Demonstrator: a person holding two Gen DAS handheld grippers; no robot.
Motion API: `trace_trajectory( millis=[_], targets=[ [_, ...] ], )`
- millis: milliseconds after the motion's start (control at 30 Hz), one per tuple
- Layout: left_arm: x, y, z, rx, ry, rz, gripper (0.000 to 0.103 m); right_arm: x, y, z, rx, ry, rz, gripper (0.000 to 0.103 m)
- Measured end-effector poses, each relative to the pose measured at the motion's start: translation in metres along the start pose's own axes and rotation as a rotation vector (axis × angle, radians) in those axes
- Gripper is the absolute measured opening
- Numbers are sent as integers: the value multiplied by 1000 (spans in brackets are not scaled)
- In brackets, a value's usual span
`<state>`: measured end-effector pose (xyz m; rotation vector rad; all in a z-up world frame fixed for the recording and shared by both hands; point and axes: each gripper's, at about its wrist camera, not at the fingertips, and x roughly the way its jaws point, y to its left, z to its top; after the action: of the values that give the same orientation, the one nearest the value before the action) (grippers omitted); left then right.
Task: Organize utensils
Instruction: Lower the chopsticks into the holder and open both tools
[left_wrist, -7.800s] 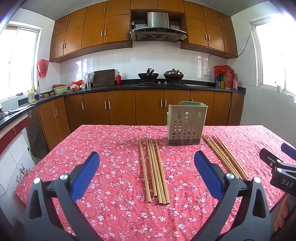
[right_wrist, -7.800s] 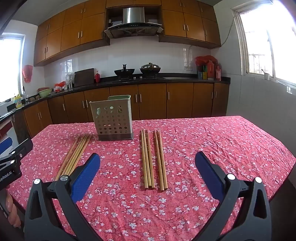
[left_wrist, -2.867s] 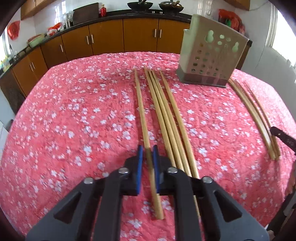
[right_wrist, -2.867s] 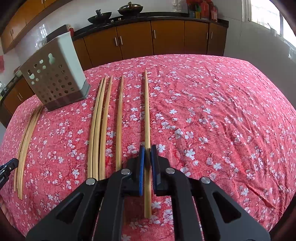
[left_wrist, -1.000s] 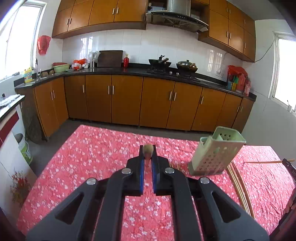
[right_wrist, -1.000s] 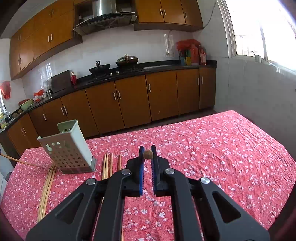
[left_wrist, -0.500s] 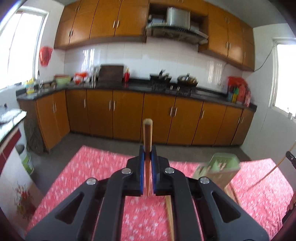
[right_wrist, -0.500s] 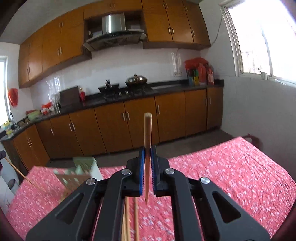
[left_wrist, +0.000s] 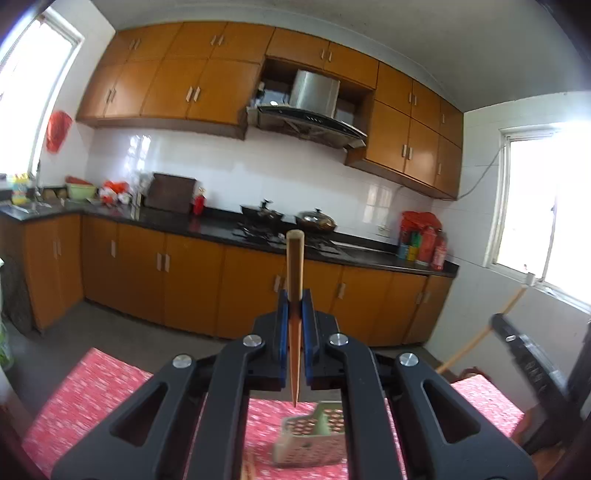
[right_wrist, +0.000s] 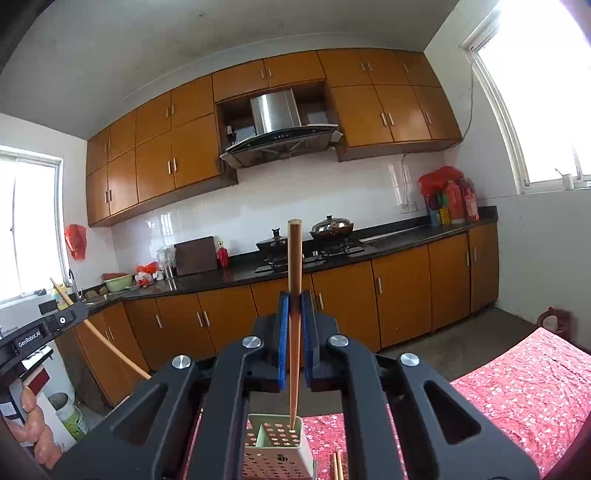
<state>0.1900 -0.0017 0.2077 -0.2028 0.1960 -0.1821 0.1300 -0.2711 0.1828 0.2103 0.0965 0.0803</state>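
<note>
- The right chopstick (right_wrist: 294, 295) stands nearly upright, thick end up, pinched between the closed blue pads of the right gripper (right_wrist: 294, 306); in the right wrist view its thin tip hangs over the open mouth of the utensil holder (right_wrist: 277, 448), which stands on the table (right_wrist: 517, 380) with its red flowered cloth.
- The left chopstick (left_wrist: 294, 295) is clamped the same way in the closed left gripper (left_wrist: 294, 306); in the left wrist view its tip sits above the holder (left_wrist: 314, 441), which is blurred and looks tilted there.
- The holder has an inner divider; a tip coming down on the divider or the rim could, I judge, stop short or tip the light holder over.
- Each chopstick is gripped at one narrow spot, so it can swivel between the pads and swing off line on the way down.
- Both sticks aim for the same small opening; lowered together, they or the grippers could knock each other.
- Letting go too high may let a chopstick bounce out, or poke its thin tip through a wall hole.
- More loose chopsticks (right_wrist: 338, 465) lie on the table just beside the holder's base; a shoved holder would scatter them.
- Whether the left tip is truly over the opening, I cannot tell.
</note>
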Motion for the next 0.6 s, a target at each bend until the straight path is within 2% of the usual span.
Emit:
trace_trajectory(
  millis=[133,400,433,467,533,600],
  targets=[
    [28,-10,-24,4,69,-20,8,17,1,-18,1,71,6,7],
    [65,-6,-57,21,179,16,10,26,3,-32,-3,156,9,9],
    [65,-4,-57,17,182,17,13,26,2,-31,-3,158,10,15],
    [66,-3,-56,14,183,20,16,25,2,-31,-5,157,6,26],
    [60,2,-58,13,174,30,27,20,0,-30,-5,139,-9,40],
    [54,5,-55,14,157,37,29,14,-3,-27,-3,128,-14,41]
  ],
)
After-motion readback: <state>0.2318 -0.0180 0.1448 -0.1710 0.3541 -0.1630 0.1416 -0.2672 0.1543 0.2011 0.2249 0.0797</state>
